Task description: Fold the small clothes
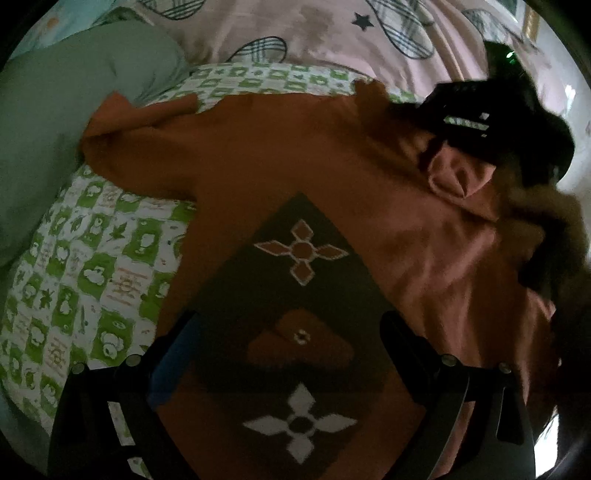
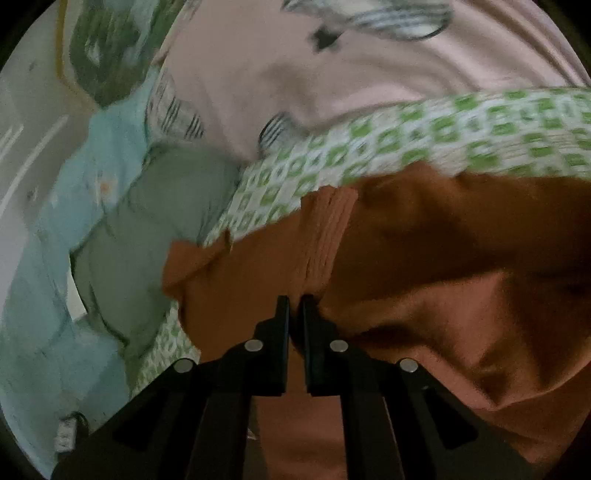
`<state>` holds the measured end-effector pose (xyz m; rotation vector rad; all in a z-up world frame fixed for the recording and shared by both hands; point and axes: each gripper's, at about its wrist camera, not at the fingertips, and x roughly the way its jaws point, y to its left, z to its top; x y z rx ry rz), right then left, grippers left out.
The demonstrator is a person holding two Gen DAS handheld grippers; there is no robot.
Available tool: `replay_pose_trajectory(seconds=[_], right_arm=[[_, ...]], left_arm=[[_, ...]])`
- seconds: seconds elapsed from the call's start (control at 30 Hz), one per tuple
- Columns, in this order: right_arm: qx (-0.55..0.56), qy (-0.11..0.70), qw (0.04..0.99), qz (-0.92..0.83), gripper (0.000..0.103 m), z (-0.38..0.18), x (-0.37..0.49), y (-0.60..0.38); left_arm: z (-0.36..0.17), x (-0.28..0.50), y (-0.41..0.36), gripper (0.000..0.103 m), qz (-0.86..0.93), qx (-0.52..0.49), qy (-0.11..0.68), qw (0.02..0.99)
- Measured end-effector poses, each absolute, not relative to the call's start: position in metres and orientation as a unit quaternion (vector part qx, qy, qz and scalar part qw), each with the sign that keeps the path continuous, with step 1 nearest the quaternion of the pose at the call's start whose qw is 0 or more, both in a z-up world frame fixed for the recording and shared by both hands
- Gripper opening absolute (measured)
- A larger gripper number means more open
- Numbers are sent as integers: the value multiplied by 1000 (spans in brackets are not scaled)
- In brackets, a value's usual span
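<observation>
1. Around me lies a green-and-white checked sheet [image 1: 92, 258] with small printed figures. Beyond it, at the far side, is a pink quilt [image 1: 295, 26] with plaid ovals and a dark star.
2. At the far left a grey-green cushion [image 1: 55, 129] bulges against the garment's sleeve, and a pale blue cloth [image 2: 92, 166] sits behind it in my right view.
3. Nothing stands between my left gripper [image 1: 291, 332] and the cloth. My right gripper [image 2: 295, 306] shows in the left view as a dark, blurred bulk [image 1: 498, 122] at the far right, covering that edge of the garment.
4. The orange top [image 1: 277, 147] lies spread over the checked sheet in the middle. One sleeve points far-left toward the cushion.
5. Its front carries a dark diamond panel [image 1: 295, 277] with four-petal flower shapes, one orange and one white.
6. My left fingers stand wide apart over the panel, gripping nothing.
7. My right fingers are pressed nearly together on a pinch of the orange top, beside its ribbed band [image 2: 328, 236].
8. The fabric looks soft and matte, rising in loose folds at the right.
</observation>
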<state>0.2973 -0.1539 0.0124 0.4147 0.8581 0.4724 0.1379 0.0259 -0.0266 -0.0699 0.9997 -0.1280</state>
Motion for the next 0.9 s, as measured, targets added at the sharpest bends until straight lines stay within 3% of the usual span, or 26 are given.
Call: replay_pose_trajectory(seconds=[0.2, 0.27, 0.33, 0.5, 0.57, 0.8, 0.87, 0.9], right_arm=[[186, 439, 850, 225, 17, -8, 300, -139], [191, 428, 856, 220, 34, -4, 294, -148], [198, 414, 864, 208, 38, 2, 285, -163], [192, 409, 880, 144, 42, 5, 259, -208], [178, 420, 882, 122, 48, -3, 253, -218], [187, 463, 857, 131, 48, -35, 254, -239], [173, 478, 849, 142, 48, -40, 252, -233], [169, 481, 848, 144, 48, -42, 250, -233]], left_arm=[[-28, 149, 37, 97, -66, -48, 474, 876], [-28, 160, 36, 97, -71, -45, 468, 880], [-26, 172, 32, 97, -75, -46, 462, 883], [-22, 233, 19, 97, -108, -101, 461, 875], [-22, 264, 13, 97, -123, -134, 470, 864], [-48, 368, -6, 97, -125, -189, 534, 815], [-58, 383, -9, 91, -106, -169, 553, 809], [-59, 384, -9, 82, -103, -160, 553, 811]])
